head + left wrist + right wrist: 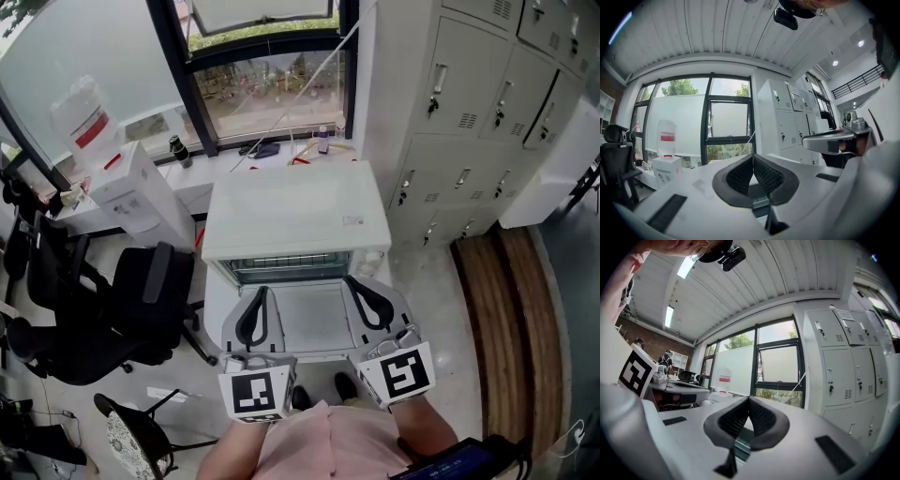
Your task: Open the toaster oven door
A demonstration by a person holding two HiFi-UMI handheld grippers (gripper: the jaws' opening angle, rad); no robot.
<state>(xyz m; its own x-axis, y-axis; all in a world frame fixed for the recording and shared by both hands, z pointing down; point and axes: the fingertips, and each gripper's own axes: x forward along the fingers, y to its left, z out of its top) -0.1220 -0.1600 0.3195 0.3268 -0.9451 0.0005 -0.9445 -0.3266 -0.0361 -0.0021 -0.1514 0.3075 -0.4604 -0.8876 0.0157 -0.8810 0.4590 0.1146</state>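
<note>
The white toaster oven (295, 211) stands below me in the head view. Its door (314, 323) hangs down flat toward me, and the wire rack (286, 270) shows in the opening. My left gripper (262, 294) hovers over the door's left part, shut with nothing held. My right gripper (352, 282) hovers over the right part, also shut and empty. In the left gripper view the black pads (740, 176) meet at their tips, with a strip of the oven's opening (759, 202) below them. The right gripper view shows the same, its pads (761, 418) touching.
A black office chair (141, 300) stands close on the left. A white box (141, 192) and a water bottle (82, 117) are at the back left. Grey lockers (478, 103) line the right, and a window (272, 94) is behind the oven.
</note>
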